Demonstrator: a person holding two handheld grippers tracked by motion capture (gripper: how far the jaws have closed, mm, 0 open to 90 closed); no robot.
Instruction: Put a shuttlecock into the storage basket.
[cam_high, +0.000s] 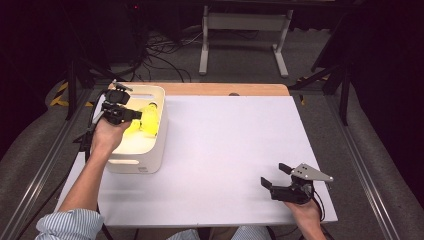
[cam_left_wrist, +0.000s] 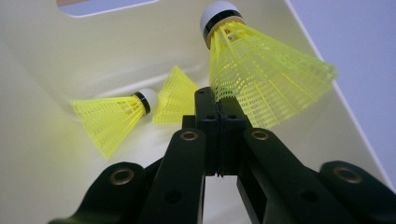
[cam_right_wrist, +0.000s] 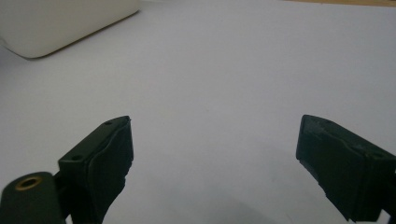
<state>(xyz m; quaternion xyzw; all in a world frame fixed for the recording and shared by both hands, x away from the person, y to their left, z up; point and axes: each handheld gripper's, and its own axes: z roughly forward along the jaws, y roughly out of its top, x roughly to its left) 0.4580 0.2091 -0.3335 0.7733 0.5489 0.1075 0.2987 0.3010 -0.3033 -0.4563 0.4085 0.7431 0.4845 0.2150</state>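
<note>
Right gripper (cam_high: 276, 176): matte black two-jaw claw with a grey three-cornered plate on top, held at about 5 o'clock on the table; jaws stand wide apart with nothing between them, and in the right gripper view the blocky, slab-like fingertips (cam_right_wrist: 109, 154) hover over bare surface. Table (cam_high: 235, 150): flat rectangular top with a smooth, pale lilac-white sheet and a strip of light wood along the far edge. Left gripper (cam_high: 136, 115): same black hinged build with brass-coloured pivots, carried by the person's left hand (cam_high: 107, 134) at about 10 o'clock, reaching into the bin; jaws pressed together on the lower rim of a shuttlecock's skirt. Held shuttlecock (cam_left_wrist: 261, 74): neon-yellow plastic mesh cone, ribbed and net-like, capped by a rounded white tip with a black and tan band, tilted tip-up toward 12 o'clock just beside the bin's inner wall. Bin (cam_high: 150, 160): cream plastic, rounded-rectangle shape, smooth glossy walls with slot handles, standing at the table's 9 to 10 o'clock edge. Second shuttlecock (cam_left_wrist: 114, 119): same yellow mesh and white cap, lying on its side on the bin floor; a third yellow skirt (cam_left_wrist: 175, 95) lies just behind it, cap hidden.
</note>
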